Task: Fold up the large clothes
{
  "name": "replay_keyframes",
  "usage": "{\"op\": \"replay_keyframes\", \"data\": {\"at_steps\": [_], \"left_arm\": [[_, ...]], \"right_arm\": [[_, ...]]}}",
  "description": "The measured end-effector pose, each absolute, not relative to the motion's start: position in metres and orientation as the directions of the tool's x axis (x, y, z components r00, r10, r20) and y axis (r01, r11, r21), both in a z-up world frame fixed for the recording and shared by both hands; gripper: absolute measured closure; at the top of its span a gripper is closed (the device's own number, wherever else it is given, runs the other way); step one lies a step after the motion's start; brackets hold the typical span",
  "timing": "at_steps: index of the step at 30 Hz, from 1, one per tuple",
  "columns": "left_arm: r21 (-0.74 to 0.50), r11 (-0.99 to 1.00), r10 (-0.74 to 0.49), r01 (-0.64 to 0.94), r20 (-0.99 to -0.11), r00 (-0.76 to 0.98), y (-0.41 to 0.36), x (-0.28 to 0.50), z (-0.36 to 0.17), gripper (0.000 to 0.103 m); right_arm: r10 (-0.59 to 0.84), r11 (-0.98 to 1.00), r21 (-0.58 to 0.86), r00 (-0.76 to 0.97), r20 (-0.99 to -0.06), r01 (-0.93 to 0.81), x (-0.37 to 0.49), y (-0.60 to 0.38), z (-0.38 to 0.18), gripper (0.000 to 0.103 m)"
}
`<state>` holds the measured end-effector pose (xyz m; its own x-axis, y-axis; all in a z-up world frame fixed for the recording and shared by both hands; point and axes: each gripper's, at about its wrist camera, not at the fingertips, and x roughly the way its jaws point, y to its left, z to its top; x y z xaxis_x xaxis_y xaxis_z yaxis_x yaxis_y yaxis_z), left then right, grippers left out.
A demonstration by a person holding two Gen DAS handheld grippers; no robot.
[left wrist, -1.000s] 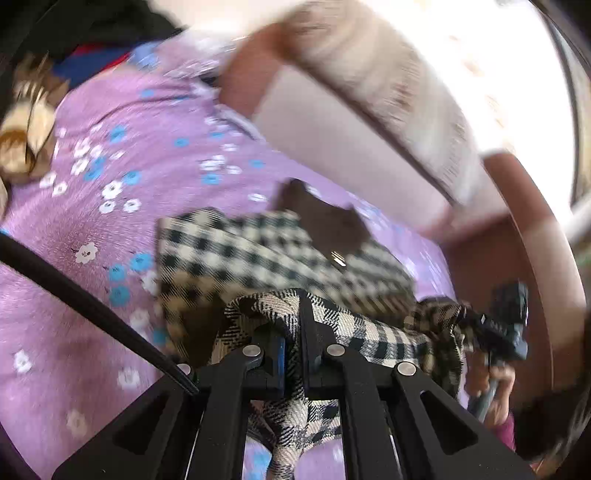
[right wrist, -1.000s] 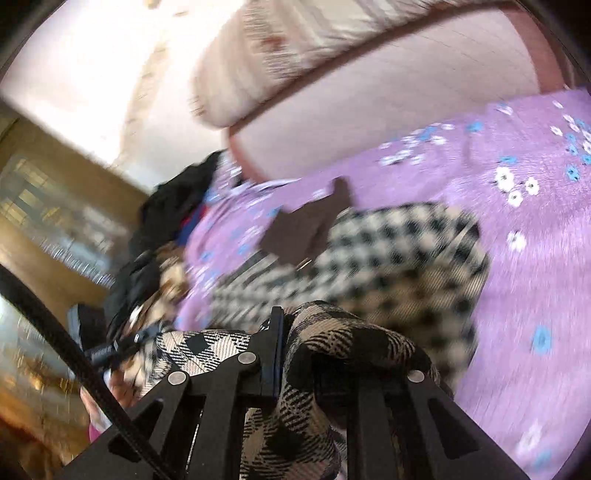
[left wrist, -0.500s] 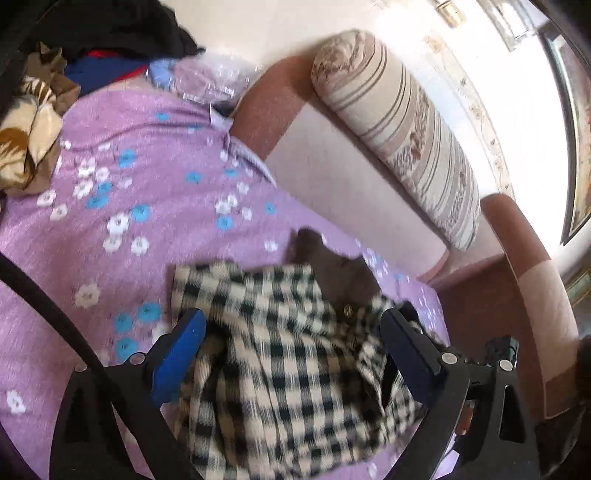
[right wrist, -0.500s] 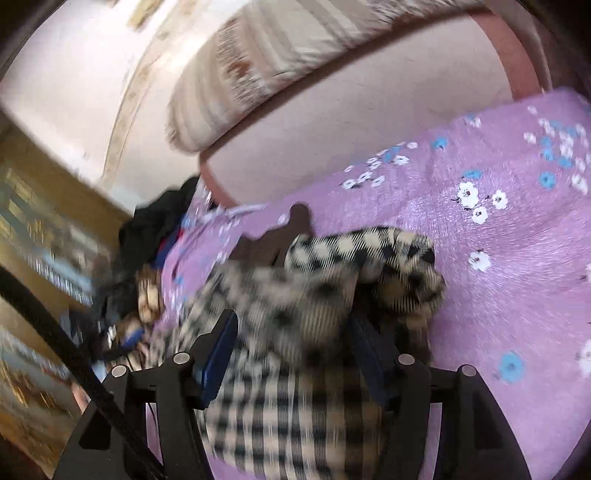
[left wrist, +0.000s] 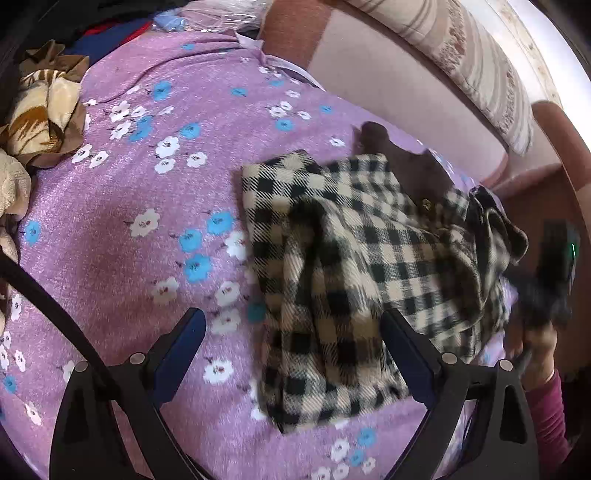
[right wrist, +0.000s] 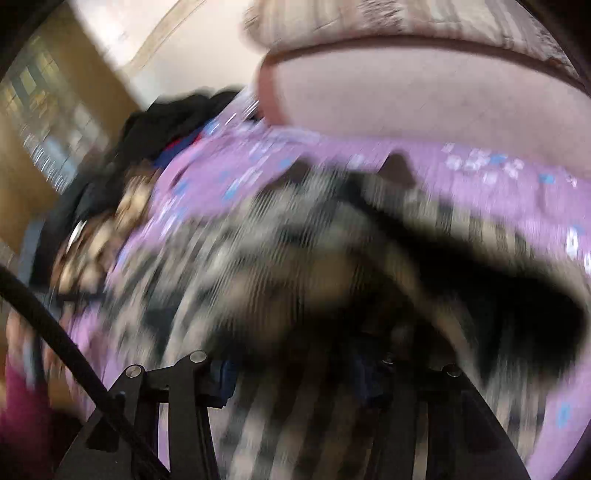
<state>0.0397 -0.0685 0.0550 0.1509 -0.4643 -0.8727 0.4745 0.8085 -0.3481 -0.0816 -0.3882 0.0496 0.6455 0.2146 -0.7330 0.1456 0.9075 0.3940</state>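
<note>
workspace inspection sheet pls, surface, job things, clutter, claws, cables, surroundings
surface: purple flowered bedspread, mostly flat.
job's things: checked garment lying partly folded on the spread, brown collar at its far end, right edge rumpled.
clutter: crumpled tan and brown fabric at the left edge; dark and blue clothes piled at the far corner.
grippers: left claw wide open above the garment's near edge, holding nothing; right claw closing with checked cloth between its fingers, grip too blurred to tell.
cables: black cable crossing beside the left claw.
surroundings: striped bolster on a pink padded headboard.
</note>
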Motion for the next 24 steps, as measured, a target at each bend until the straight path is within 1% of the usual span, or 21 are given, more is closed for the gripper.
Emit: {"op": "replay_keyframes", "data": {"at_steps": [1,3,5,7,10,12,13,15,16,18,20,22,24], "left_arm": [[-0.376,0.815,-0.485,0.441,-0.859,0.163,-0.066,0.044,0.054,0.008],[-0.437,0.807,-0.528,0.398,-0.835,0.155,-0.061,0.048,0.054,0.008],[-0.467,0.801,-0.555,0.375,-0.814,0.172,-0.058,0.05,0.058,0.008],[-0.474,0.788,-0.569,0.393,-0.804,0.174,-0.06,0.048,0.063,0.008],[-0.512,0.719,-0.62,0.47,-0.778,0.102,-0.067,0.039,0.07,0.008],[-0.522,0.68,-0.638,0.515,-0.768,0.064,-0.071,0.035,0.076,0.008],[-0.511,0.677,-0.636,0.53,-0.768,0.073,-0.071,0.033,0.08,0.008],[-0.48,0.701,-0.621,0.528,-0.774,0.122,-0.069,0.031,0.085,0.008],[-0.475,0.709,-0.611,0.521,-0.783,0.118,-0.069,0.031,0.083,0.008],[-0.452,0.724,-0.578,0.521,-0.809,0.101,-0.073,0.031,0.079,0.008],[-0.416,0.725,-0.541,0.549,-0.837,0.08,-0.079,0.027,0.072,0.008],[-0.424,0.699,-0.542,0.575,-0.84,0.04,-0.081,0.021,0.066,0.008],[-0.443,0.655,-0.542,0.612,-0.84,-0.029,-0.088,0.013,0.062,0.008]], "right_arm": [[0.198,0.886,0.422,0.662,-0.723,0.195,-0.067,-0.401,0.045,0.05],[0.142,0.843,0.443,0.666,-0.732,0.306,-0.04,-0.425,0.032,0.05],[0.142,0.803,0.477,0.663,-0.735,0.357,-0.031,-0.438,0.024,0.05],[0.152,0.789,0.506,0.687,-0.71,0.349,-0.037,-0.44,0.031,0.049],[0.144,0.832,0.48,0.727,-0.672,0.278,-0.07,-0.441,0.055,0.044],[0.109,0.844,0.454,0.736,-0.668,0.286,-0.094,-0.45,0.064,0.043],[0.115,0.846,0.451,0.729,-0.675,0.285,-0.098,-0.451,0.066,0.043],[0.164,0.853,0.448,0.676,-0.719,0.269,-0.101,-0.446,0.062,0.048],[0.205,0.856,0.463,0.672,-0.711,0.228,-0.107,-0.44,0.065,0.05],[0.322,0.88,0.473,0.667,-0.673,0.053,-0.114,-0.404,0.077,0.05],[0.396,0.879,0.474,0.623,-0.674,-0.046,-0.108,-0.371,0.081,0.051],[0.458,0.862,0.501,0.531,-0.713,-0.071,-0.087,-0.343,0.07,0.051],[0.481,0.855,0.517,0.43,-0.764,-0.038,-0.065,-0.329,0.047,0.051]]}}
